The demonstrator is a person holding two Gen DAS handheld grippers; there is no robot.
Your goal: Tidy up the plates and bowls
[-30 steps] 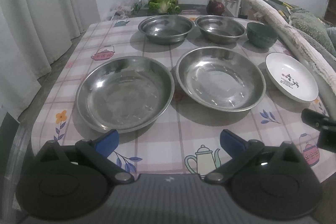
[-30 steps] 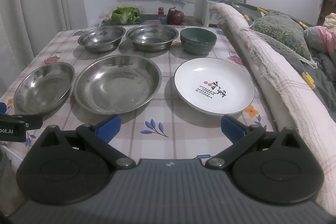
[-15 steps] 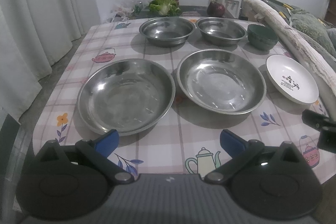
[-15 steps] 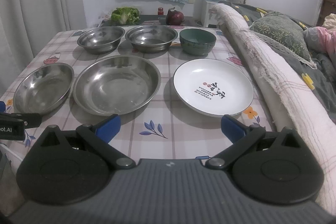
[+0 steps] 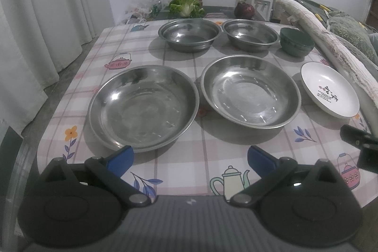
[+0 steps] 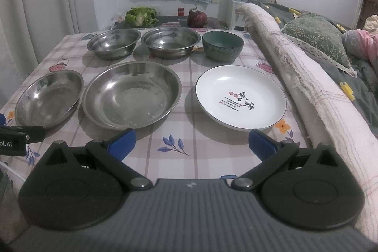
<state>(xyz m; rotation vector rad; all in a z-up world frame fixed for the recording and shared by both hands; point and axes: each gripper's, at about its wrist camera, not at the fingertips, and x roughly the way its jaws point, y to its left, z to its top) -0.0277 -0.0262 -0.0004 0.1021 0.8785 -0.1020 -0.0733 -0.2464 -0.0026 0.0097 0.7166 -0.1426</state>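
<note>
Both grippers, left [image 5: 191, 158] & right [image 6: 191, 141], fingers spread wide w/ nothing held, above table [image 6: 189, 134] edge.

Left claw [image 5: 191, 158] and right claw [image 6: 191, 142] both gape wide, holding nothing.

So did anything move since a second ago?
Only the claws. The left claw and right claw both crept a bit closer to the dishes, open and empty. The steel plates, bowls and white plate stayed put.
</note>
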